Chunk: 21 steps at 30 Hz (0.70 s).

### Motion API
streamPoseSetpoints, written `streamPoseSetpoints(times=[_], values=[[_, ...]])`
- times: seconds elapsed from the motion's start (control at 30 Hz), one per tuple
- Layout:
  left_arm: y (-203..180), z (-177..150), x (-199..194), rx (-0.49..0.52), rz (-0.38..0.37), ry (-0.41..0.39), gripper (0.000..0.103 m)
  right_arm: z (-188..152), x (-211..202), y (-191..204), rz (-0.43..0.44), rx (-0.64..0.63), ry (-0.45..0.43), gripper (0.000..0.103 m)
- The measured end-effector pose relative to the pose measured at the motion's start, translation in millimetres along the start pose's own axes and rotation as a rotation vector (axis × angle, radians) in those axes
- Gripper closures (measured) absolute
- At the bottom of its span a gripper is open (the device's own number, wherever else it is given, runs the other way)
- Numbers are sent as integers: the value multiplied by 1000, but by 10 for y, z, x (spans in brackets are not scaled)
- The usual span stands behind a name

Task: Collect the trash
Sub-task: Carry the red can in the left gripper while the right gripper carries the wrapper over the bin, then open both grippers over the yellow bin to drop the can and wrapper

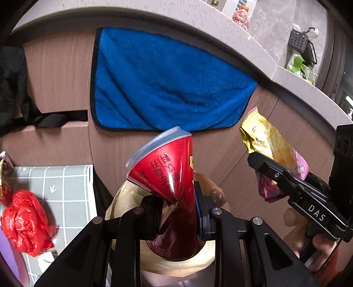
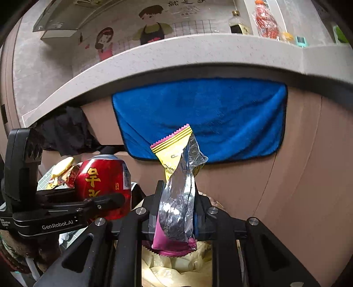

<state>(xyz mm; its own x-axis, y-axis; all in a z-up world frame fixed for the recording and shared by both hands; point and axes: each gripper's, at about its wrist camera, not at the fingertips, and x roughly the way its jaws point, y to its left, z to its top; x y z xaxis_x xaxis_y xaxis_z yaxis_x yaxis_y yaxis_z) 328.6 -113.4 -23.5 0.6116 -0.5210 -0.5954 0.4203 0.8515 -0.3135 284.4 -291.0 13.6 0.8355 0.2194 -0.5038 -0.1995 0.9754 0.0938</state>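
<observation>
My left gripper (image 1: 175, 201) is shut on a dented red drink can (image 1: 163, 167), which points up and tilts left. Under it gapes the mouth of a pale yellow trash bag (image 1: 176, 262). At the right of the left wrist view, my right gripper (image 1: 264, 167) holds a yellow and pink snack wrapper (image 1: 262, 136). In the right wrist view the same gripper (image 2: 177, 205) pinches that wrapper (image 2: 176, 198), its silver inside showing, above the bag (image 2: 167, 269). The can (image 2: 103, 183) and left gripper (image 2: 106, 194) sit to the left.
A blue towel (image 1: 167, 84) hangs on the cabinet front under a speckled countertop (image 2: 198, 48) with bottles (image 2: 264, 19). Left of the bag, a grey grid mat (image 1: 66, 183) carries a crumpled red plastic bag (image 1: 26, 220) and other wrappers (image 2: 64, 170). A person's hand (image 1: 320, 242) grips the right tool.
</observation>
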Motion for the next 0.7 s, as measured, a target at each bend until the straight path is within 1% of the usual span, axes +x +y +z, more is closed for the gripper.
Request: streamPoseSetpoints(times=[0.17,0.37,0.7], values=[[-9,-45,92,-6,2,13,77,-63,79,-69,-3,19,17,83],[-6,-73,236,-8,-3,47,77,-142,182,-165,-1,47,42,83],[49,-58,366,-21,-7,67,77,-231,361,-231,-1,77,89,83]])
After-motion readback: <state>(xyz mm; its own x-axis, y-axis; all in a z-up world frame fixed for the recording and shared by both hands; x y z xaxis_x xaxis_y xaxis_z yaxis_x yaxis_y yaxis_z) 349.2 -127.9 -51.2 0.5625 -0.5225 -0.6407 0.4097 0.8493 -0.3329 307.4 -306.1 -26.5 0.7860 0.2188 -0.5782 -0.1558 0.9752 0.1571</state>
